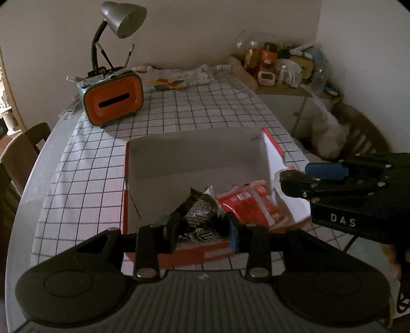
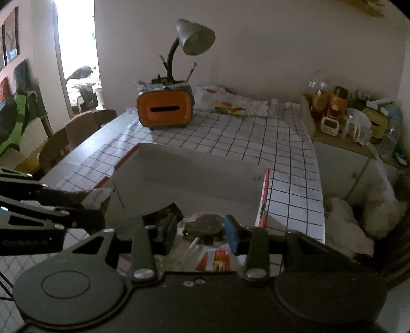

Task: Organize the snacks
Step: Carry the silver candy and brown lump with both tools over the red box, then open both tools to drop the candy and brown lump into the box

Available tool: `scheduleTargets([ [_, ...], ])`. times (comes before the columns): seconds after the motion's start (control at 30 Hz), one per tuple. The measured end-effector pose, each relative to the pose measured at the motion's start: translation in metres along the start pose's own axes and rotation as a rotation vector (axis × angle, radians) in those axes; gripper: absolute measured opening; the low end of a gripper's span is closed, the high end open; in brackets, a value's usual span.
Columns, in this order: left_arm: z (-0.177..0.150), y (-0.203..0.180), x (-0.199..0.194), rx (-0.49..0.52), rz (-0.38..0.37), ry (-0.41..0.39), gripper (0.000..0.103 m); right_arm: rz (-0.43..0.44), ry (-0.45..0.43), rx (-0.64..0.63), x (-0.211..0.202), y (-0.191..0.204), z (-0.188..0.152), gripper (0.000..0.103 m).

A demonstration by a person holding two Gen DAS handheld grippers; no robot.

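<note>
An open red box with a white inside (image 1: 179, 158) lies on the checked tablecloth; it also shows in the right wrist view (image 2: 194, 184). My left gripper (image 1: 202, 225) is shut on a black snack packet (image 1: 202, 212) over the box's near edge. A red snack packet (image 1: 246, 205) lies inside the box at the right. My right gripper (image 2: 200, 230) is shut on a dark, cookie-like snack in a clear wrapper (image 2: 205, 224), held over the red packet (image 2: 217, 258). It shows from the side in the left wrist view (image 1: 294, 179).
An orange tissue box (image 1: 114, 101) with a grey desk lamp (image 1: 123, 20) stands at the far left of the table. A crumpled cloth (image 1: 179, 76) lies at the far edge. A cluttered shelf (image 1: 282, 66) and a wooden chair (image 1: 364, 133) are to the right.
</note>
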State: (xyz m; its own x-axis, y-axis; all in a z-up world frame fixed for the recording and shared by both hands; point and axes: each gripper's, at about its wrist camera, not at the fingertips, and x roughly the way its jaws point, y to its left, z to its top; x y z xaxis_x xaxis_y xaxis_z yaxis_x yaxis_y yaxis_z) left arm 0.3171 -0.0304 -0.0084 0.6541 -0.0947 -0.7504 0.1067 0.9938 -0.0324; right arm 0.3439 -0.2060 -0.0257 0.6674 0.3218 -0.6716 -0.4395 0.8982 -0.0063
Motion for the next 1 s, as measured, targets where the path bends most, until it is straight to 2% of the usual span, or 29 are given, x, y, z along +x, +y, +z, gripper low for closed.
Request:
scheduleTargets([
  [0.23,0.012,0.005,0.044,-0.014,0.029,0.062,0.036,-0.007,0.042,-0.002,0.045,-0.007,0.007,0.04],
  [0.47,0.012,0.006,0.077,-0.011,0.065,0.123,0.036,-0.02,0.098,-0.012,0.08,-0.012,0.005,0.04],
  [0.67,0.005,0.004,0.095,-0.005,0.081,0.17,0.036,-0.024,0.131,-0.038,0.093,-0.011,-0.005,0.04],
  [1.0,-0.003,0.001,0.107,0.015,0.111,0.207,0.037,-0.017,0.165,-0.045,0.099,-0.007,-0.015,0.04],
])
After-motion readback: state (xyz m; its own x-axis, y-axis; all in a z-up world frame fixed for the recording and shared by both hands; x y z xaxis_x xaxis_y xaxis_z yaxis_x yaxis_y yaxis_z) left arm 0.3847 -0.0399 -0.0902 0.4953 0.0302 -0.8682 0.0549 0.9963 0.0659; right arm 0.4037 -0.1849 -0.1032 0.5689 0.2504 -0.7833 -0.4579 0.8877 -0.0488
